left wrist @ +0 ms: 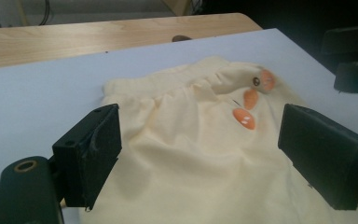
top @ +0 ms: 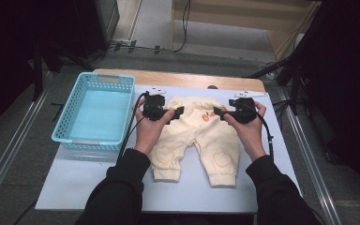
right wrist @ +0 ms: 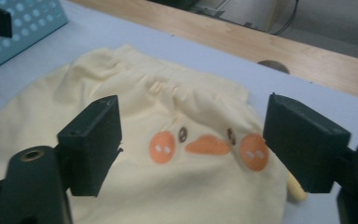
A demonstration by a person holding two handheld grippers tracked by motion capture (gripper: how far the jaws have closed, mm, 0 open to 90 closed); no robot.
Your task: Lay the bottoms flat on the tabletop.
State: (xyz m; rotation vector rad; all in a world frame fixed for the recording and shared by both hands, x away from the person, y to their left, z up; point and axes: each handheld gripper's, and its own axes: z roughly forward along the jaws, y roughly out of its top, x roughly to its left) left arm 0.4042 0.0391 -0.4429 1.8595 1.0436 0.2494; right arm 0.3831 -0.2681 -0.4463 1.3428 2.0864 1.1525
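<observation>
Black long sleeves on both forearms, cuffs bunched at the wrists. Each hand carries a matte black tool: left tool (top: 180, 111), right tool (top: 217, 112). Blocky square jaws with scuffed edges, a brass-ringed hole low on the left body, a pale plate on top, a thin black cable trailing near.

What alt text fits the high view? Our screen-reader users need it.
Pale yellow baby trousers lie flat on a white table, a person's left gripper and right gripper open above the waistband. A light blue basket sits left.
</observation>
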